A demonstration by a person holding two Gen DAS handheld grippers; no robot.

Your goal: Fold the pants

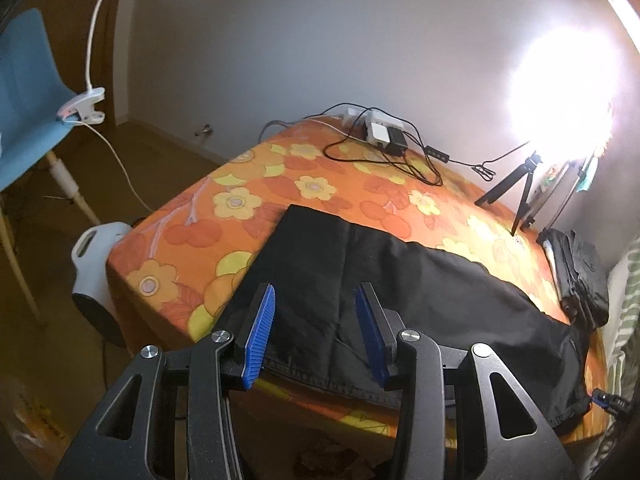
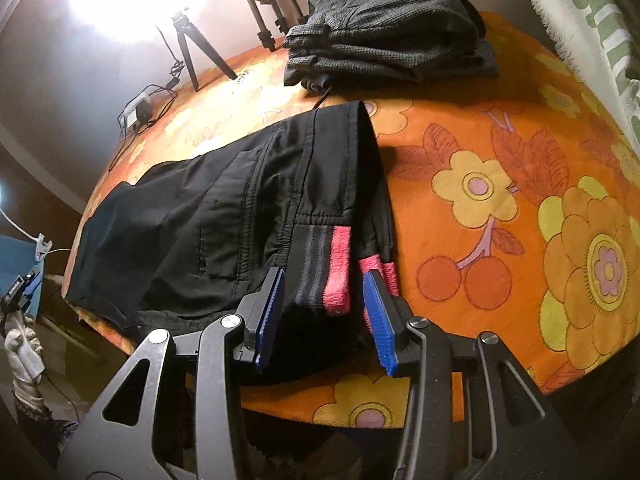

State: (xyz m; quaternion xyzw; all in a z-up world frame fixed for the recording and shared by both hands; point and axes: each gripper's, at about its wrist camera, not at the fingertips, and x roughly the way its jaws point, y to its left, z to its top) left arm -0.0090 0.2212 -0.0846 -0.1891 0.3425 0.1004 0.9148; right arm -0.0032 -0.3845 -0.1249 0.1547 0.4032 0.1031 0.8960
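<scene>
Two handheld grippers hang over the near edge of a bed covered by an orange sheet printed with yellow flowers and red cherries [image 1: 240, 200]. One pair of black trousers [image 1: 360, 272] lies flat across that near edge, its long axis running left to right along the bed front. The hemmed leg ends point left, seen below the left gripper [image 1: 315, 334]; the waistband, with a pink inner lining showing, points right, below the right gripper [image 2: 324, 316].

Both claws stand partly open, blue ribbed pads apart. In each view trouser cloth shows in the gap between the pads, but neither pad presses on it and nothing is held.

No brand, label or readable writing shows anywhere.

The trousers' near hem runs just along the mattress edge, slightly overhanging it. Far of the trousers, open sheet stretches to a white power strip with black cables [image 1: 380, 132] near the far wall. Right of the waistband, open flowered sheet runs to a green-and-white patterned cloth [image 2: 592, 20]. A folded stack of dark grey trousers [image 2: 388, 28] sits far right, well apart from the black pair, beside a small black tripod [image 1: 516, 188] under a glaring lamp. Left of the bed are a blue chair with a clip-on white lamp [image 1: 84, 106] and a white-and-black appliance on the floor [image 1: 96, 276]. A gloved hand [image 2: 22, 348] shows at the right view's left edge.
</scene>
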